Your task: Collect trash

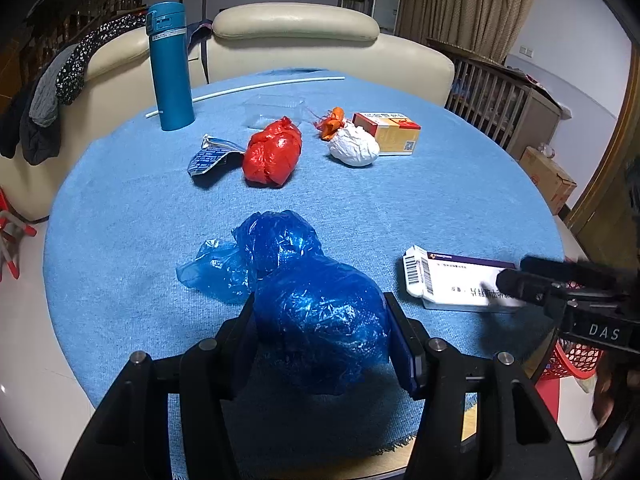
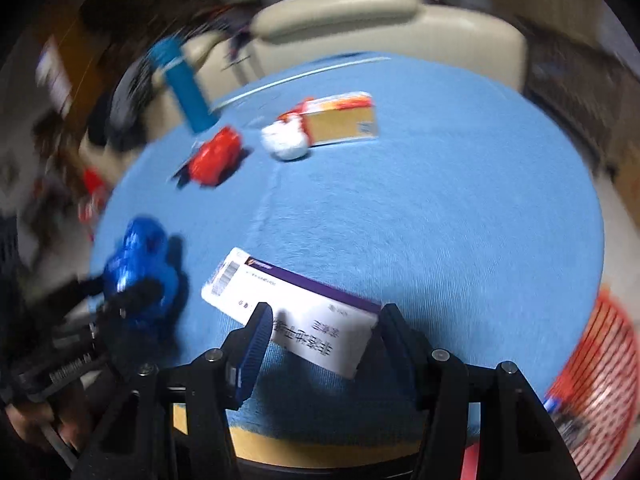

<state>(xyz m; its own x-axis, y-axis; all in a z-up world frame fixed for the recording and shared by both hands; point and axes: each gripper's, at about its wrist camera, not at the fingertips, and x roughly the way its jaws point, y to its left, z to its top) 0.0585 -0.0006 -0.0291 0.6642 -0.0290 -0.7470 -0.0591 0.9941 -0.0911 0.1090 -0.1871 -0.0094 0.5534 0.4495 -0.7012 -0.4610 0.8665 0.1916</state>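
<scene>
A: What fills the frame?
B: A round table under a blue cloth (image 1: 120,208), cream sofa (image 1: 296,24) behind. A teal flask (image 1: 170,68) stands upper left.

A: And the trash?
B: Centre: a red bag (image 1: 272,152), white paper wad (image 1: 354,146), orange-and-yellow carton (image 1: 394,130). Lower centre, the left gripper (image 1: 320,322) clamps a crumpled blue plastic bag (image 1: 320,316).

A: The other gripper?
B: The right gripper (image 2: 322,330) straddles a white medicine box (image 2: 320,326), jaws parted; contact unclear through blur.
</scene>
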